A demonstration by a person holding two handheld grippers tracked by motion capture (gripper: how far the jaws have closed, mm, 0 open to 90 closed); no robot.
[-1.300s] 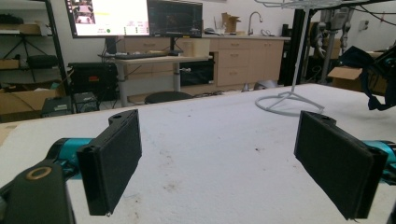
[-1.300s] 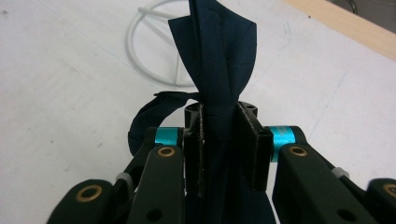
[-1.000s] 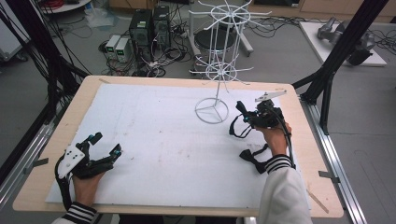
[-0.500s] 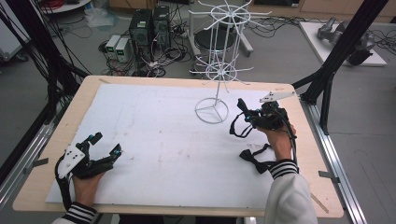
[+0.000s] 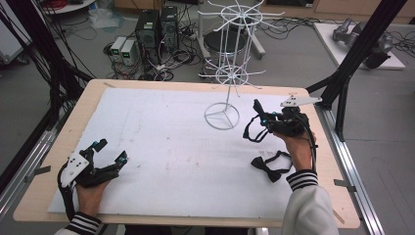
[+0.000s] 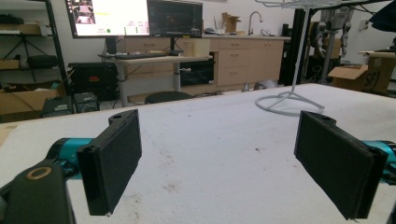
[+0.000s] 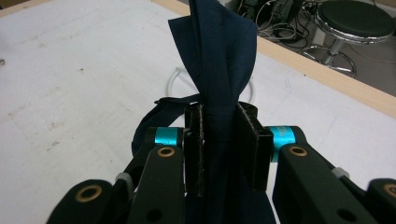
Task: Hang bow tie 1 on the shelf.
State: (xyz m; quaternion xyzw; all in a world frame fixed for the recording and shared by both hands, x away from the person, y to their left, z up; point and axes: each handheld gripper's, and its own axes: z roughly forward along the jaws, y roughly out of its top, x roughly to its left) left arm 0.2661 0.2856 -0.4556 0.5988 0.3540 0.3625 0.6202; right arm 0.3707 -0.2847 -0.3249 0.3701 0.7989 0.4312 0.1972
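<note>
Right claw [image 5: 258,113] is clamped on a navy bow tie [image 7: 219,60], raised off the tabletop [image 5: 161,142], its strap dangling below. Just beyond stands the white wire rack [image 5: 226,78]; hanging it there looks next. Left claw [image 5: 108,151] rests wide open, empty.

A pale wooden surface [image 5: 313,210] stands on a grey floor [image 5: 293,58]. Beyond its far edge, two black computer towers [image 5: 157,27] sit among tangled cables, with a round black stool [image 5: 226,43] just to their right. Black frame struts [image 5: 364,44] rise at the surface's right side. Farther off, a desk [image 6: 154,58] carries two lit monitors [image 6: 135,16], with wooden cabinets [image 6: 238,58] and a sink tap [image 6: 254,18] to its right.
</note>
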